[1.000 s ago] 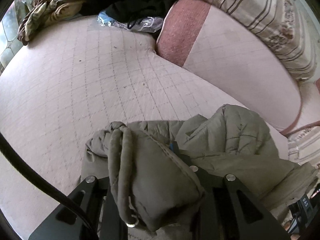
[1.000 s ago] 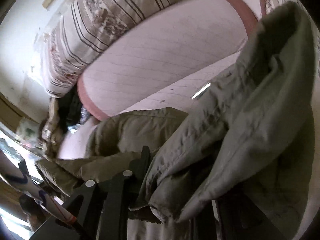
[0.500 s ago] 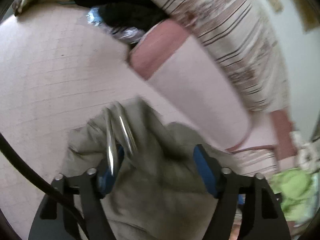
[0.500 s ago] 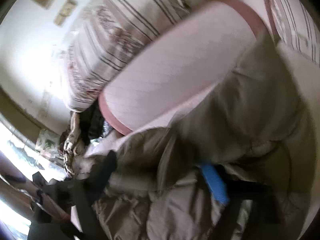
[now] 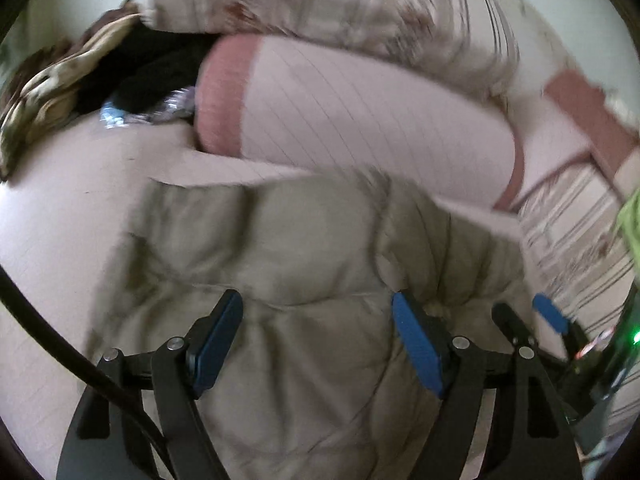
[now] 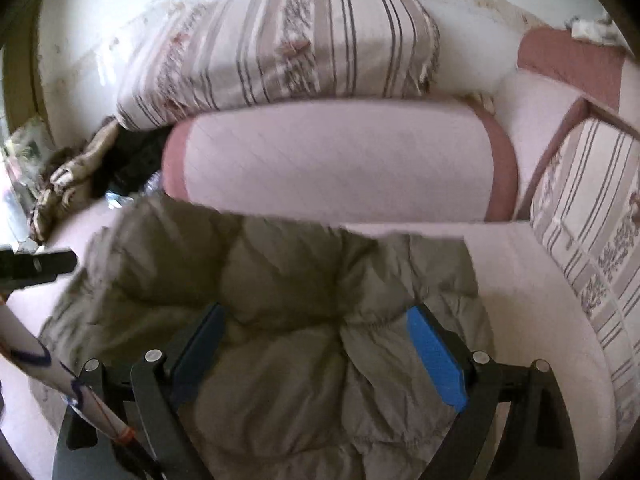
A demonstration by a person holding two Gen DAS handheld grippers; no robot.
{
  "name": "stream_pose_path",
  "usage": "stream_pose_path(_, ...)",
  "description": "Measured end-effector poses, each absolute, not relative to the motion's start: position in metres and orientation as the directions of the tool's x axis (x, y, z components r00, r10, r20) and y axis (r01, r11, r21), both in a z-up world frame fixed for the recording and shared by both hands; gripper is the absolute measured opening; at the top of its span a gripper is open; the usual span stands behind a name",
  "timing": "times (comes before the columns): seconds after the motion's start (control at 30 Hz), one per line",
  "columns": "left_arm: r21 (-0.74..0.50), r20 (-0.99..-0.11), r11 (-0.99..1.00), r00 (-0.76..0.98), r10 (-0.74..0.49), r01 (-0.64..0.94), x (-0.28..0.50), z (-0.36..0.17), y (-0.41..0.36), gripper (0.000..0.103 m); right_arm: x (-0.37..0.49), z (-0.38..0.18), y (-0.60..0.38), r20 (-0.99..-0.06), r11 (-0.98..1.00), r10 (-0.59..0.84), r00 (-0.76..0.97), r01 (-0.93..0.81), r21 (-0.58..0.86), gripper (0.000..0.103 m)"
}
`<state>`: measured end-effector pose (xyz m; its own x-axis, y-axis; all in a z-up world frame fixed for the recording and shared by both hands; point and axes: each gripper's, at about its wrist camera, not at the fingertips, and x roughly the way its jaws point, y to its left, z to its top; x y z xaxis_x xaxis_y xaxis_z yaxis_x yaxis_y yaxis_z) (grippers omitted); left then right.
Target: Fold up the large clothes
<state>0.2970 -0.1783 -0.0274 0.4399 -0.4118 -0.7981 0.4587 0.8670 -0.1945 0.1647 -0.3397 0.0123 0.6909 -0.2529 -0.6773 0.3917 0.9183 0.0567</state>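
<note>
An olive padded jacket [image 5: 312,248] lies spread in a puffy heap on the pink bed sheet [image 5: 60,208]. In the left wrist view my left gripper [image 5: 316,312] hovers over the jacket's near part. Its jaws are opening and the blue pads stand apart from the cloth. To its right my right gripper [image 5: 524,312] shows with one blue pad. In the right wrist view my right gripper [image 6: 316,316] is open above the jacket [image 6: 300,264], with nothing pinched. One black finger [image 6: 44,266] of the left gripper pokes in at the left edge.
A pink bolster [image 5: 360,112] lies right behind the jacket, with a striped pillow [image 5: 340,0] on it. Dark clothes and a patterned blanket [image 5: 60,80] are piled at the back left. Another striped pillow [image 6: 592,248] borders the right side.
Both grippers were shut on folds of the jacket and have let go, jaws now wide. The jacket dropped flat onto the bed, and both hands pulled back and up.
</note>
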Motion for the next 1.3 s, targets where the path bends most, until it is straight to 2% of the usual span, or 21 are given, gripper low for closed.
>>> stream_pose_path(0.17,-0.007,-0.836,0.887,0.483,-0.259,0.462,0.321,-0.073,-0.223,0.079,0.196,-0.023,-0.367,-0.73,0.903,-0.249,0.636,0.425,0.062,0.095)
stream_pose_path(0.53,-0.024,-0.833,0.909,0.494,-0.249,0.417,0.401,-0.108,-0.249,0.101,0.262,-0.072,-0.419,-0.78,0.885,-0.196,0.594,0.45,0.12,0.097)
stream_pose_path(0.67,-0.02,-0.825,0.91,0.508,-0.25,0.414,0.412,-0.114,-0.256,0.103,0.271,-0.084,-0.435,-0.782,0.869,-0.17,0.6,0.465,0.168,0.098)
stream_pose_path(0.83,-0.011,-0.839,0.912,0.493,-0.232,0.41,0.415,-0.111,-0.259,0.102,0.277,-0.088,-0.435,-0.797,0.862,-0.174,0.578,0.482,0.16,0.099)
stream_pose_path(0.93,-0.081,-0.856,0.913,0.442,-0.27,0.401,0.41,-0.092,-0.244,0.094,0.276,-0.077,-0.428,-0.801,0.86,-0.234,0.552,0.501,0.094,0.099)
stream_pose_path(1.03,-0.135,-0.826,0.912,0.464,-0.32,0.388,0.39,-0.06,-0.209,0.094,0.252,-0.04,-0.414,-0.745,0.855,-0.284,0.604,0.511,0.088,0.097)
stream_pose_path(1.17,-0.073,-0.799,0.942,0.546,-0.252,0.328,0.365,-0.046,-0.147,0.094,0.212,-0.008,-0.386,-0.697,0.886,-0.267,0.665,0.453,0.094,0.097)
stream_pose_path(1.3,-0.018,-0.8,0.965,0.576,-0.17,0.26,0.355,-0.065,-0.093,0.094,0.183,-0.017,-0.359,-0.704,0.911,-0.242,0.668,0.406,0.071,0.097)
